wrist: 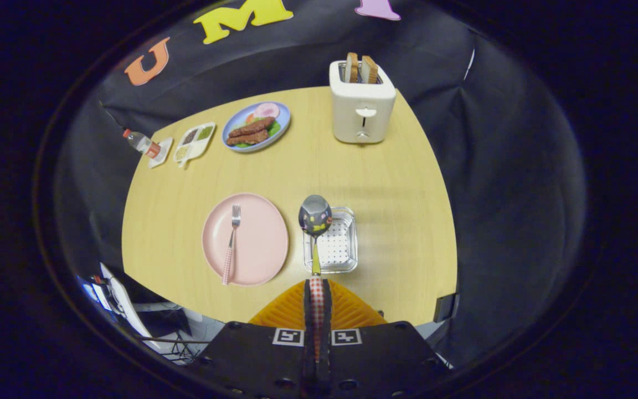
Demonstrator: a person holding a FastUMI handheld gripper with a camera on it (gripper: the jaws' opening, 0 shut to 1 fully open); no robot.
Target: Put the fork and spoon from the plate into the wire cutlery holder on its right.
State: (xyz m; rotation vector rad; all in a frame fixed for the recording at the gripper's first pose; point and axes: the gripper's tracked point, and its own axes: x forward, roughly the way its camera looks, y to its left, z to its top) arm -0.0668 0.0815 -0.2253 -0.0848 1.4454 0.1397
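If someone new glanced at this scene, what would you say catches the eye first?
Likely the spoon, its handle clamped in the hand-held gripper, with its bowl held over the wire cutlery holder. Next, the fork lying on the pink plate beside the holder, and the white toaster holding two bread slices at the table's far side.

The spoon (315, 217), checked handle pinched between the fingers, is held with its bowl over the wire holder (331, 241); the fork (231, 244) lies lengthwise on the pink plate (245, 239) beside it

table (396, 183) evenly lit | surroundings dim | soft shadows | sharp focus | fisheye edges bowed
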